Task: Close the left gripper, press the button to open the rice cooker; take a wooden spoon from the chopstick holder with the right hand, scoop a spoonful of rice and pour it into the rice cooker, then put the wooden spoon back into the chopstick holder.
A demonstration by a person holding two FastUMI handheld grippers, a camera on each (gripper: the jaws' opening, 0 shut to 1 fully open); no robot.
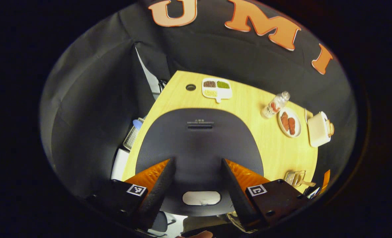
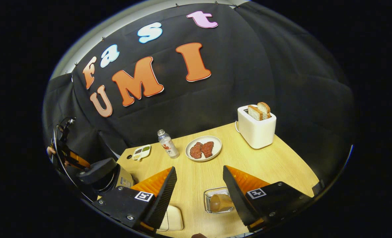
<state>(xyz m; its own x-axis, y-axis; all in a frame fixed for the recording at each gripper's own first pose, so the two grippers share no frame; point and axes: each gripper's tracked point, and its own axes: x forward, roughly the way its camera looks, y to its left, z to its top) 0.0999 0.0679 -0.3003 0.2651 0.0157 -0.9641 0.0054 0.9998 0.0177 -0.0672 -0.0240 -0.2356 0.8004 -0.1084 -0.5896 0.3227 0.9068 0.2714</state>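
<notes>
The first step is in hand, by my reading: the left gripper (image 1: 197,177) hangs over the rice cooker (image 1: 199,145) with its fingers spread wide, though the task wants them pressed together before the press. Between the fingertips and a little nearer the camera sits the pale oval button (image 1: 201,198) on the front of the dark lid, and the lid looks shut in this view. Ahead of the gripper, past the cooker, lie a small divided dish (image 1: 216,88), then to the right a bottle (image 1: 275,104), a plate of red meat (image 1: 289,123) and a white toaster (image 1: 319,129) on the wooden table (image 1: 249,132). In the right gripper view the cooker (image 2: 105,177) stands off to the left of the right gripper (image 2: 199,185), with the other gripper (image 2: 67,155) above it; its lid seems tilted there, but I cannot tell whether it is open. The right gripper is also spread and holds nothing. Just beside its right finger, low on the table, is a clear square container (image 2: 218,200) with something brown and rounded in it — possibly the spoon's holder, though I cannot make out a spoon. The next move, I judge, calls for bringing the left fingers together and lowering them straight onto the button — the right hand only waits its turn.
</notes>
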